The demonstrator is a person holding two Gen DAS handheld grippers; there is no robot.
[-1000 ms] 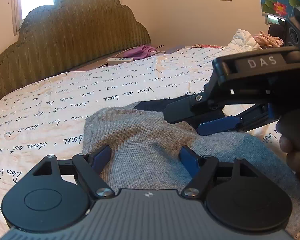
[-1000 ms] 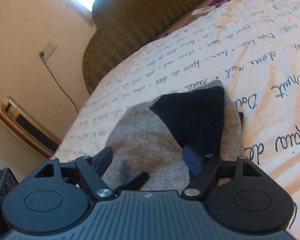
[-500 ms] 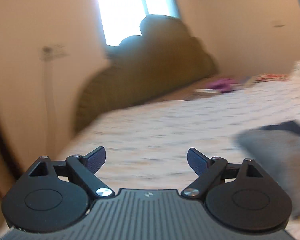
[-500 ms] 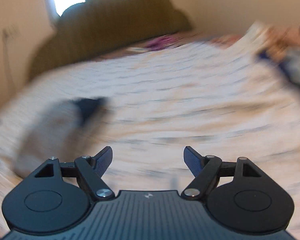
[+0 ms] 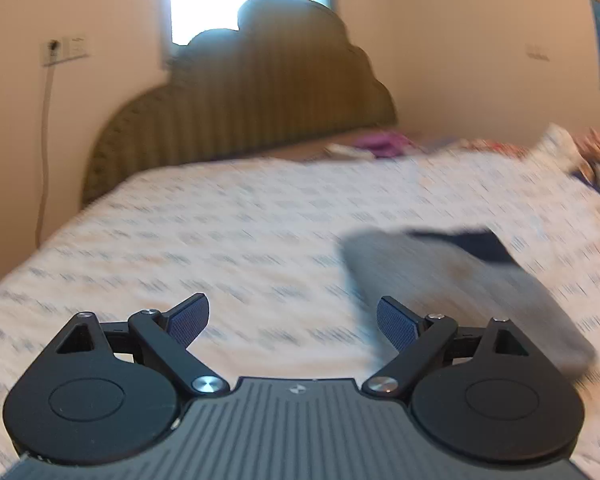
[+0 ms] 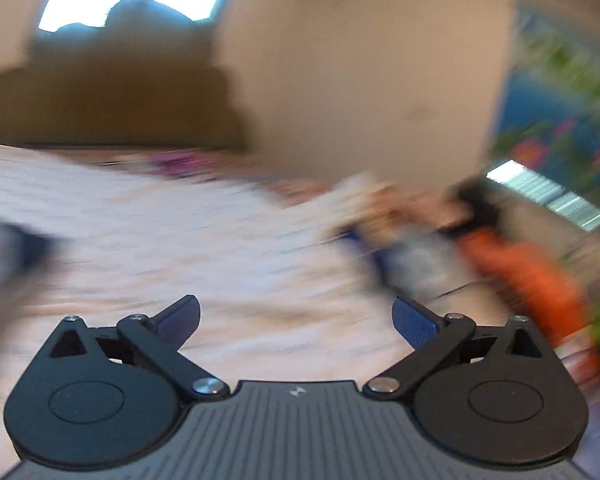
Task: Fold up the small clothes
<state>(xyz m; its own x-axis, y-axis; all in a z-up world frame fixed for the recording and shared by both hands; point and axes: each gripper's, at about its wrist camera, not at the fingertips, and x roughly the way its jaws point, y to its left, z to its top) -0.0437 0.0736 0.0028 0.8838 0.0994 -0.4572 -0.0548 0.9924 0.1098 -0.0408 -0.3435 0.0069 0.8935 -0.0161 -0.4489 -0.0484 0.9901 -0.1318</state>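
Both hand-held grippers, left [image 5: 293, 322] and right [image 6: 296, 322], gape wide, empty. Folded grey knit garment w/ navy patch [image 5: 456, 268] lies blurred on the script-print bed [image 5: 220, 240]. Clothes pile [image 6: 440, 236] is smeared (items indistinct).

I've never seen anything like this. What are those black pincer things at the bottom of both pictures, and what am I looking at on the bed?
Those are hand-held grippers, one in each of a person's hands, not robot arms. Each carries a wide-angle camera looking forward along its two fingers, so one picture comes from the left gripper and the other from the right gripper. Both are open and hold nothing. Below them is a bed with a printed cover. On it lies a small grey garment with a dark patch, apparently already folded. The right view, badly blurred, shows a pile of other clothes, including something orange.
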